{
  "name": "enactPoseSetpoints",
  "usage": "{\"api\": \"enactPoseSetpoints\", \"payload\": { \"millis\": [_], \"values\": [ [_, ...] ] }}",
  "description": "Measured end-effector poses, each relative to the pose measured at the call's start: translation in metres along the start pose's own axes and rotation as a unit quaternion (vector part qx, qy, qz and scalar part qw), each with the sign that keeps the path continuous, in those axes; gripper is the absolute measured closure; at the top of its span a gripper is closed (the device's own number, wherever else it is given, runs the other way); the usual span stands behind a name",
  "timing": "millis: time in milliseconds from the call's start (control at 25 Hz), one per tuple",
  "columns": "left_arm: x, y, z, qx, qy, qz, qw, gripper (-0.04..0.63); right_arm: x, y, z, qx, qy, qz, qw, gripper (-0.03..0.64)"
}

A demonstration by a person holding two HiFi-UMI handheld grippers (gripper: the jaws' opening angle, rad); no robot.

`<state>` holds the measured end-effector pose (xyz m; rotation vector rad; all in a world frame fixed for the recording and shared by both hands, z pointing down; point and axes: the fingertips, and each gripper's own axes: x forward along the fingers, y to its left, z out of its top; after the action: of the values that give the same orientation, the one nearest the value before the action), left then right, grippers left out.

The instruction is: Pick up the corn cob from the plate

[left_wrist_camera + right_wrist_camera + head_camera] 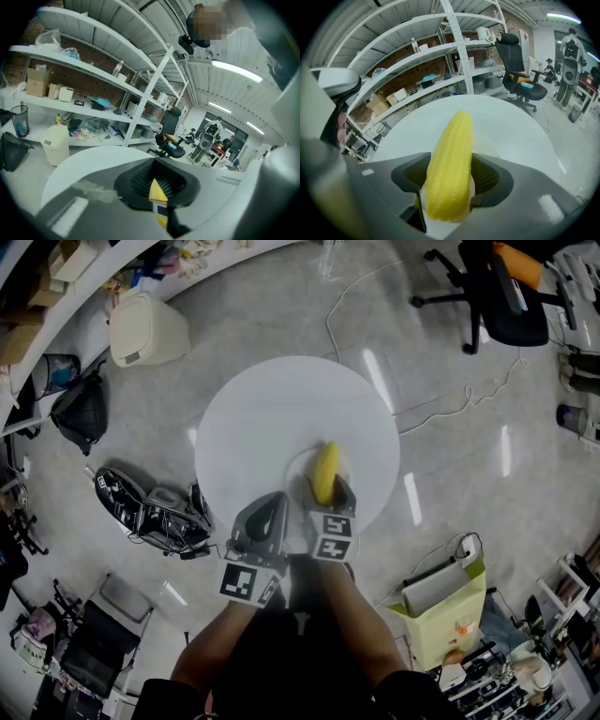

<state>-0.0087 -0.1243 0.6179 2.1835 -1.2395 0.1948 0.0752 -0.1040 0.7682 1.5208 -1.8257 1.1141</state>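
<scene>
**Head view:** corn cob [325, 472] is seen on plate [296, 461], on white round desk [262, 409], straddled by right gripper [323, 491].

**Left gripper view:** left gripper [157, 183] is clenched, empty.

**Right gripper view:** jaws apart w/ cob btwn, not yet clamped; cob could be rolled out by uneven squeeze. No legible writing, only square markers [330, 536].

A round white table [272, 409] stands on a glossy grey floor [450, 456]. A white plate [490, 146] lies flat on the table toward its near edge. On the floor nearby are a cream bin [145, 329], a black bag [82, 413] and a white cable [459, 409].
</scene>
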Motion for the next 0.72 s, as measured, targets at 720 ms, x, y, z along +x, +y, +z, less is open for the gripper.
{"api": "enactPoseSetpoints", "payload": {
  "millis": [720],
  "values": [
    [-0.0083,0.0093,-0.0017,-0.004,-0.002,0.006,1.0000,0.594,0.0014,-0.0010,0.0003,-0.007,0.006,0.009,1.000,0.362]
  ]
}}
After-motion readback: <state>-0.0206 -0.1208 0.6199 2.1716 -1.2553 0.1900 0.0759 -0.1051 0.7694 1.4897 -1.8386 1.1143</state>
